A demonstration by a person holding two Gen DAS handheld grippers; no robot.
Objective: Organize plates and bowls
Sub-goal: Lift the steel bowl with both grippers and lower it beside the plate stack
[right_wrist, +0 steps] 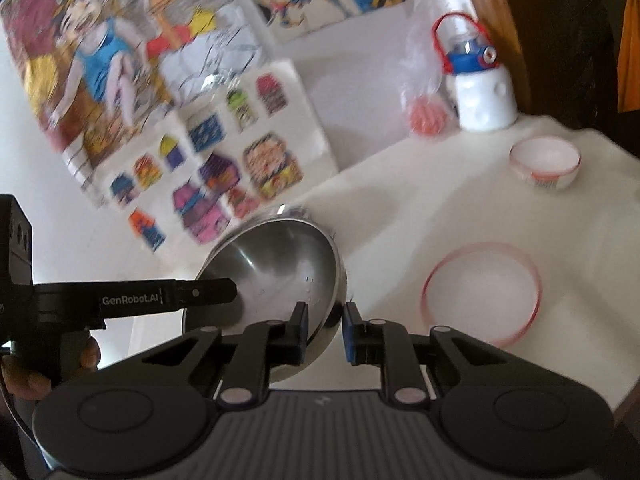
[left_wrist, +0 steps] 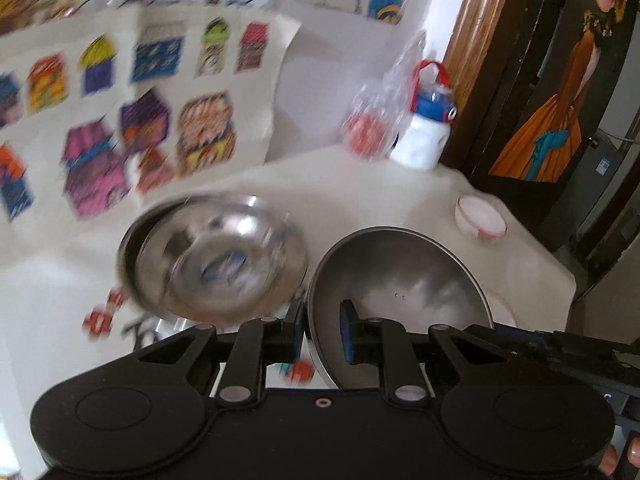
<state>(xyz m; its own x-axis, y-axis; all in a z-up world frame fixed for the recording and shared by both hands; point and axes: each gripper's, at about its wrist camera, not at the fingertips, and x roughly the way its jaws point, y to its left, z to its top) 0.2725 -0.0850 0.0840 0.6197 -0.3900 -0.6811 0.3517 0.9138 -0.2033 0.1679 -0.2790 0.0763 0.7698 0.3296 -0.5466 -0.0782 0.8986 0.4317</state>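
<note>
Both grippers clamped on rim of same steel bowl: left gripper from one side, right gripper from other. Bowl tilted, off white table. Second steel bowl, blurred, just left of held bowl. Red-rimmed plate right of held bowl, on table. Small white bowl beyond plate, near table corner. White bottle behind, by wall.

I've got a plain steel bowl tilted up on edge, its rim caught between both pairs of pads, hollow side facing me. Left of it sits a shinier, blurred steel bowl, seemingly nested in another. A small white bowl with red markings and a red-rimmed white plate rest apart on the white table.
</note>
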